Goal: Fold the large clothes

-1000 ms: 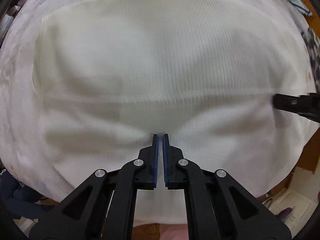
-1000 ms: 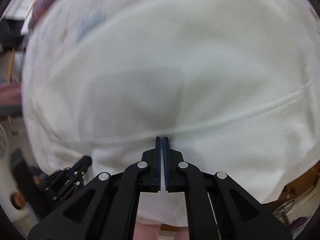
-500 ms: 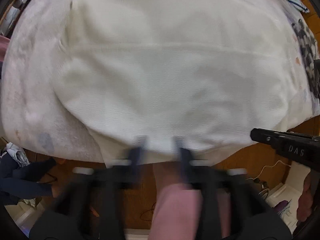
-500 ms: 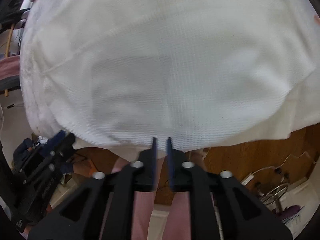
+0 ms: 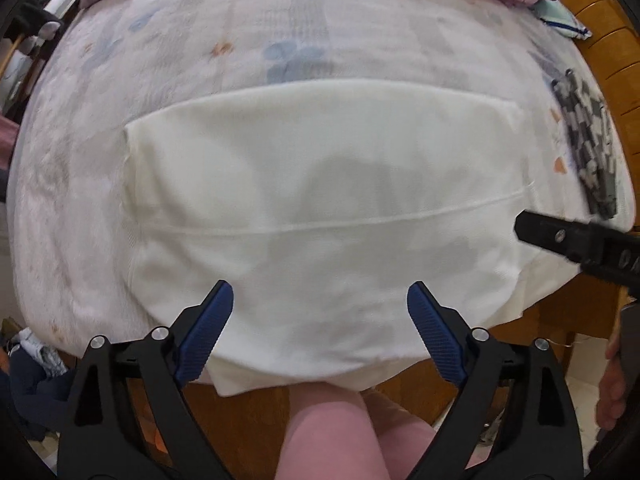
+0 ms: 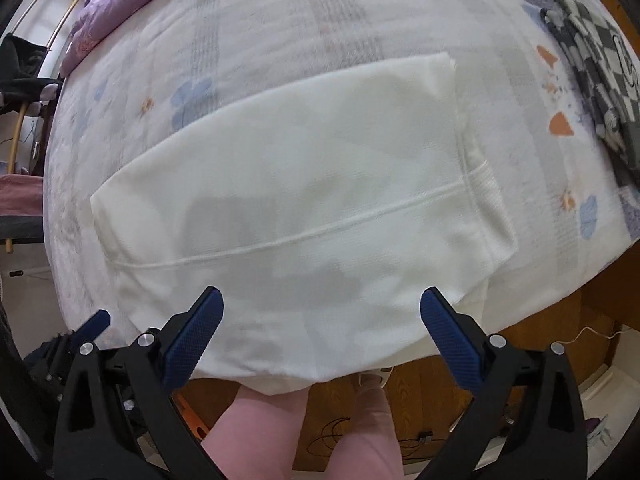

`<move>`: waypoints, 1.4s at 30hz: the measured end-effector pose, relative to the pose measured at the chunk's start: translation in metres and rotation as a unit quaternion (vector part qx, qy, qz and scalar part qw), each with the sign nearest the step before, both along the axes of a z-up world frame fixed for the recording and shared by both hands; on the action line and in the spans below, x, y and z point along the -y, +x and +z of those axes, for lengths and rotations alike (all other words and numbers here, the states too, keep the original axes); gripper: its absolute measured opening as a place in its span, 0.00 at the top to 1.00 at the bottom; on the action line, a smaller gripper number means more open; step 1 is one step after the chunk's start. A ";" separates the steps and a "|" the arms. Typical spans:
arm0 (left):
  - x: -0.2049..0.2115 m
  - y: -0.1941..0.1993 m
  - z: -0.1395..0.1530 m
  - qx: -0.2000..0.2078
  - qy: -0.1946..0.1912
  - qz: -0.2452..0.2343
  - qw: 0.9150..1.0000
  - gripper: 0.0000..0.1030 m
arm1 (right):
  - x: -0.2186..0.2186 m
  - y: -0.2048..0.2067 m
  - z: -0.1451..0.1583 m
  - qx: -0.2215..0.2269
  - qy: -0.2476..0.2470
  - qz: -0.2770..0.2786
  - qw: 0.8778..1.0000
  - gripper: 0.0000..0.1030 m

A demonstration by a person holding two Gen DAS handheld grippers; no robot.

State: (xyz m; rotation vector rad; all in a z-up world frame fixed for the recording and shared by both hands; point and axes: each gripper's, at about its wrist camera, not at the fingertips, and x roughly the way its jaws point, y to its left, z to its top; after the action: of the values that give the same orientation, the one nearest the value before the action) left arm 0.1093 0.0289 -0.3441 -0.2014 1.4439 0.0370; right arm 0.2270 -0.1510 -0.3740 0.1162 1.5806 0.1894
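Observation:
A large cream-white knit garment (image 5: 320, 184) lies folded flat on the bed, its near edge hanging over the bed's front edge; a seam line runs across it. It also shows in the right wrist view (image 6: 304, 184). My left gripper (image 5: 320, 304) is open and empty, raised above the garment's near edge. My right gripper (image 6: 320, 308) is open and empty, also above the near edge. The right gripper's tip shows at the right of the left wrist view (image 5: 576, 236); the left gripper's tip shows at the lower left of the right wrist view (image 6: 94, 324).
The bed has a pale floral sheet (image 5: 280, 52). A black-and-white checked garment (image 6: 596, 72) lies at the right edge. A purple quilt (image 6: 104, 4) lies at the far left. The wooden bed frame (image 5: 600, 28) runs along the right. The person's legs (image 5: 332, 432) stand at the bed's front edge.
Both grippers were shut on the garment a second ago. They have let it go, opened wide, and pulled back and up from the bed. The garment now lies flat.

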 end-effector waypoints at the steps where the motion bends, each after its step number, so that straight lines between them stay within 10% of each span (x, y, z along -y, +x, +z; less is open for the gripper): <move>1: 0.000 0.004 0.002 0.001 -0.001 -0.001 1.000 0.13 | -0.003 0.001 0.000 0.000 -0.003 -0.001 1.000 0.07; 17: -0.021 0.076 0.018 0.000 -0.013 -0.037 0.999 0.13 | 0.032 0.028 0.008 -0.020 -0.060 -0.083 0.995 0.08; 29: 0.018 0.088 0.014 -0.003 -0.011 -0.047 0.999 0.13 | 0.135 0.011 -0.019 -0.028 0.159 -0.209 0.965 0.08; 42: 0.063 0.090 -0.008 -0.019 -0.072 0.065 0.995 0.13 | 0.161 0.108 -0.094 -0.028 0.179 -0.045 0.982 0.15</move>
State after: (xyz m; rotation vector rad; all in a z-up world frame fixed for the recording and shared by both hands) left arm 0.1996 -0.0344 -0.3523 -0.4153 1.4716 0.0425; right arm 0.3348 -0.3116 -0.4682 0.4764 1.5799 0.4009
